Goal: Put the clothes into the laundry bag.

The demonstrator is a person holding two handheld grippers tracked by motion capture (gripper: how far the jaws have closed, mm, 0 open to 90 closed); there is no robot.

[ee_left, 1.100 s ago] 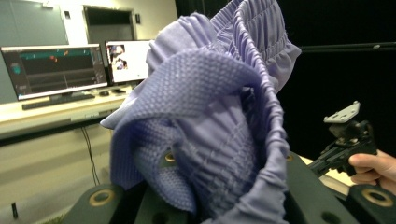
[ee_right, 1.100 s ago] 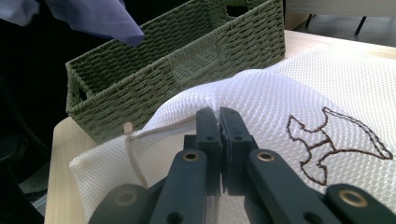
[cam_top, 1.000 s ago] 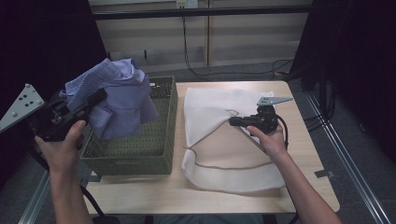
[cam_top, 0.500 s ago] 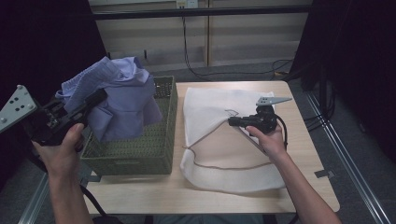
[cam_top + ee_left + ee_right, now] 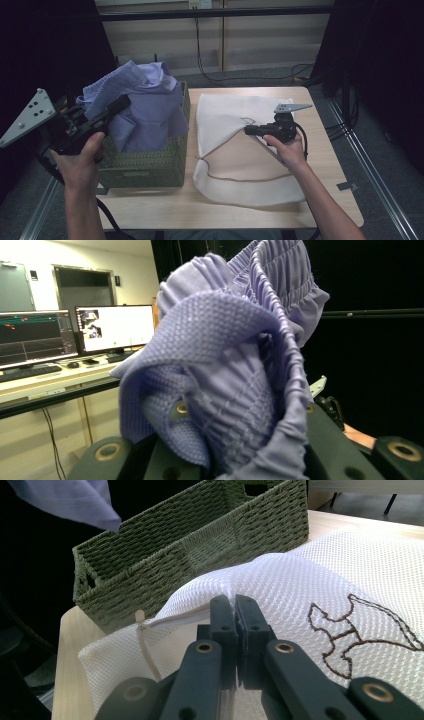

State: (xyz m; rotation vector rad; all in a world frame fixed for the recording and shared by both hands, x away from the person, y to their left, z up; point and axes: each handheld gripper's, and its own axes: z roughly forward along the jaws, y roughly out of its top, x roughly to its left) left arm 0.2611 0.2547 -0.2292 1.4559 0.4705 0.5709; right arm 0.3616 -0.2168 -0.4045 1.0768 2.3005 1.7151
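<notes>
My left gripper [image 5: 117, 104] has its jaws clamped on a lavender garment [image 5: 142, 107], a bunched fold of its gathered, ribbed fabric [image 5: 235, 375] caught between them. My right gripper [image 5: 248, 130] is pinched flat on the edge of the white mesh laundry bag [image 5: 235, 145], right at the raised ridge of mesh [image 5: 240, 587] beside its zipper [image 5: 172, 617].

The garment hangs above the green woven basket [image 5: 145, 167], its high end at my left jaws and its loose folds drooping down into the basket's far half, so its long axis runs steeply downward, tilted away from my left hand [image 5: 80, 160]. The bag lies flat on the wooden table [image 5: 150, 205], just beside the basket on its right, long axis running from the near edge toward the far edge, with its near end open in a wide curve. A brown cord [image 5: 240, 177] loops across the lower half. My right hand [image 5: 287, 147] rests on the bag's right side with the gripper pointing left toward the basket.

Against a second ago, my left hand has drawn a little toward the left and the garment has come with it, lifted slightly higher over the basket. My right gripper has kept its place and its pinch, and the bag lies as it did.
</notes>
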